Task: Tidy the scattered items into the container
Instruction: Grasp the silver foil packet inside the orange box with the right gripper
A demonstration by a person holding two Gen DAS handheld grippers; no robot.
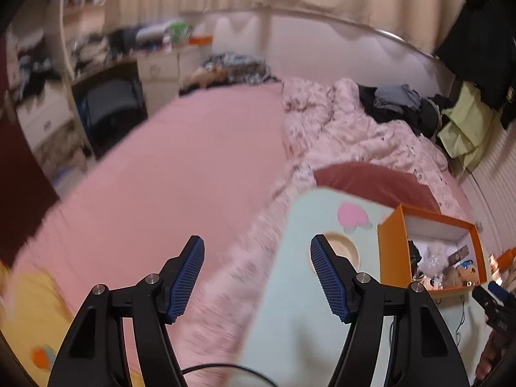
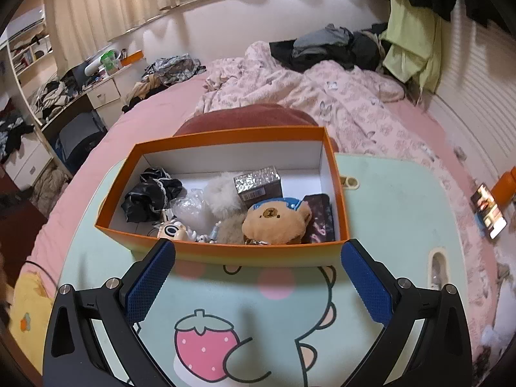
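Observation:
An orange box (image 2: 225,253) with a white inside stands on a mint cartoon lap table (image 2: 387,200). It holds a brown bear plush (image 2: 274,221), a black cloth (image 2: 150,193), a silver-topped carton (image 2: 258,183), white fluff (image 2: 221,193), a clear bag and a dark pouch (image 2: 319,217). My right gripper (image 2: 258,277) is open and empty, just in front of the box's near wall. My left gripper (image 1: 257,277) is open and empty, over the table's left edge and the pink bed. The box (image 1: 391,248) shows at the right of the left wrist view.
The lap table (image 1: 290,290) rests on a pink bed (image 1: 167,167) with a rumpled floral duvet (image 2: 322,90) and a clothes pile (image 2: 329,48). A lit phone (image 2: 488,211) lies to the right. A cluttered desk (image 2: 74,96) stands at the left. A yellow cloth (image 2: 29,306) lies near left.

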